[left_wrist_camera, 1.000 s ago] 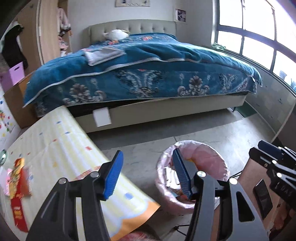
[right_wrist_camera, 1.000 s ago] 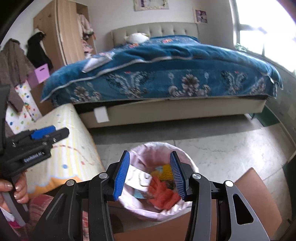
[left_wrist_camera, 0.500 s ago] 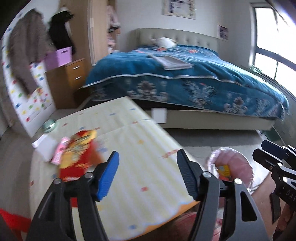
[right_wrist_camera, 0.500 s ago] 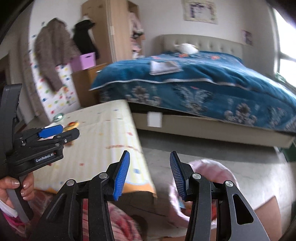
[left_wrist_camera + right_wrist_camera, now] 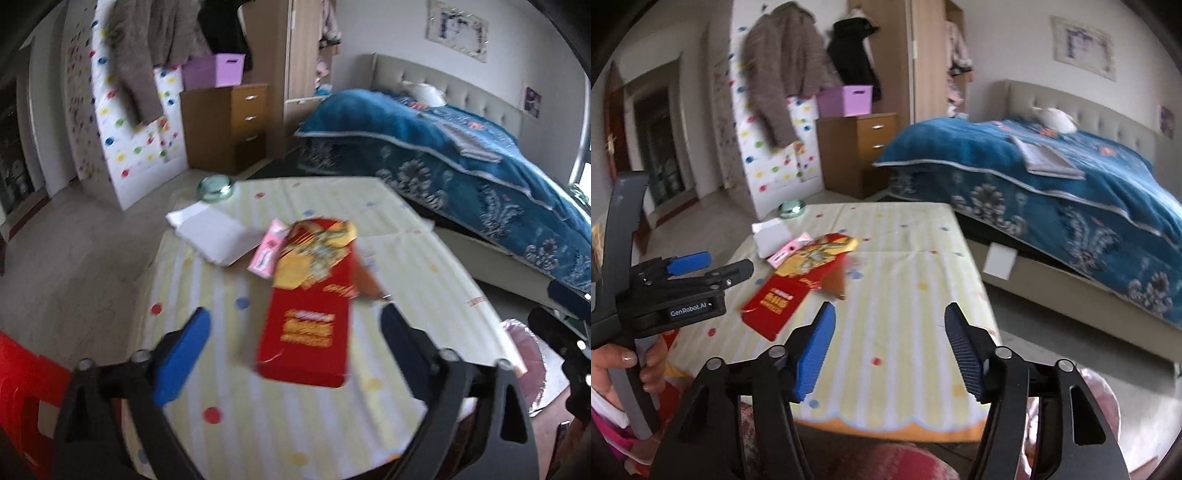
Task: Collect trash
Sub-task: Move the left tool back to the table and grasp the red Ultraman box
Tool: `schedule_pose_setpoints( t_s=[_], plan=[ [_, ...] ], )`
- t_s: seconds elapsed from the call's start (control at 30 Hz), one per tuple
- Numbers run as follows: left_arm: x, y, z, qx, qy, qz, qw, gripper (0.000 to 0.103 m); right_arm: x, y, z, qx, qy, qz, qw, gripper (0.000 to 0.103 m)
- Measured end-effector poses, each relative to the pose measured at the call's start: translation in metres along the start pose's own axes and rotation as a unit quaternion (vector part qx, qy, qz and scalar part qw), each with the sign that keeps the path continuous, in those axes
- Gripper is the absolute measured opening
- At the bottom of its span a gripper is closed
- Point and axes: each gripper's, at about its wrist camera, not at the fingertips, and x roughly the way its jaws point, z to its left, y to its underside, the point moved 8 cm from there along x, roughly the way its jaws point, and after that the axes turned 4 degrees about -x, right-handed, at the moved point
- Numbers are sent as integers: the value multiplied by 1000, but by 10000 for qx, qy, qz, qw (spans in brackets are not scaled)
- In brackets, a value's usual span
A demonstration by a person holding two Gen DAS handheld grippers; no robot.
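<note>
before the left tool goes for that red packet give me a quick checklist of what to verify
1. Left tool open: ok, jaws stand wide apart with nothing between them.
2. Left tool lined up on the red packet: ok, the packet lies straight ahead between the fingers.
3. Packet free to lift: cannot tell, its far end meets the pink wrapper and the picture is blurred.
4. Right tool out of the way: ok, open and empty over the near edge of the table.
5. Trash bin reachable for the drop: ok, its pink liner shows beside the table's right edge.
</note>
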Motion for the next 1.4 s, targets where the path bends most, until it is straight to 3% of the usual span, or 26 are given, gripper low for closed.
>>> schedule_pose_setpoints(
  t_s=[0.1, 0.53, 0.83, 0.9, 0.97, 1.1, 1.27, 1.4],
  plan=[
    [12, 8, 9, -29, -76, 154, 9998, 96, 10, -6, 10, -52, 63, 17, 10000, 79],
    [78, 27, -11, 471, -190, 824, 9953, 96, 35, -3, -7, 145, -3, 147, 9998, 79],
    [102, 24, -13, 417, -147, 1091, 9930, 96, 47, 8, -22, 286, -57, 296, 9991, 79],
    [103, 23, -16, 460, -115, 1080, 9930, 96, 48, 11, -23, 322, -89, 320, 9989, 79],
    [101, 21, -19, 479, -112, 1009, 9937, 80, 47, 12, -24, 318, -89, 322, 9989, 79],
    [87, 18, -20, 406, -15, 857, 9955, 79, 48, 14, -24, 329, -91, 326, 9989, 78],
    [56, 7, -15, 287, 37, 449, 9986, 79, 45, 14, -20, 277, -129, 312, 9990, 67],
    [25, -6, 2, 65, -24, 76, 9999, 79, 45, 10, -10, 151, -221, 269, 9993, 64]
  ],
)
